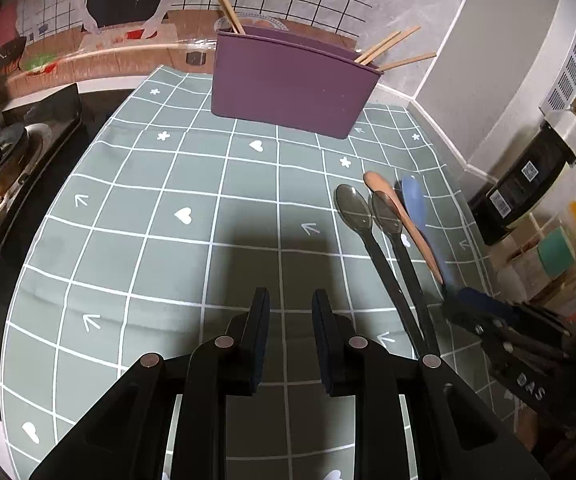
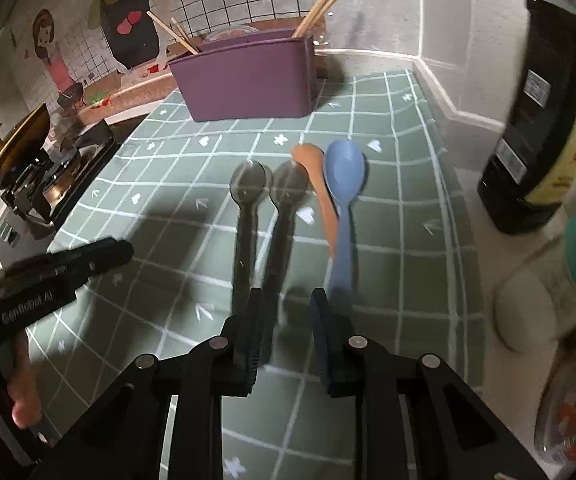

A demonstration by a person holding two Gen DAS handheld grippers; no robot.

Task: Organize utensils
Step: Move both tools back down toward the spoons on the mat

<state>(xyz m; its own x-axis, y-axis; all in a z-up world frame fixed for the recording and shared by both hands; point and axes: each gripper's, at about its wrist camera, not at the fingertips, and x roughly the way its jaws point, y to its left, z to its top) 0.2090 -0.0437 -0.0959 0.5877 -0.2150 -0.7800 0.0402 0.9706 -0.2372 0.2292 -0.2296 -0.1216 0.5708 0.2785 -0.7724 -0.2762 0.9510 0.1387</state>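
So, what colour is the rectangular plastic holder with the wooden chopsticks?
Purple rectangular plastic holder; clearest in the left wrist view.

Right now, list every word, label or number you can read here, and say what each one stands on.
"GenRobot.AI": on the left gripper, white letters along its body, right wrist view.
"DAS": raised letters on the right gripper, left wrist view.
Dark sauce bottle: white label text, barcode and red characters on its yellow label, too blurred to read.
Same bottle's QR code: too small to read.
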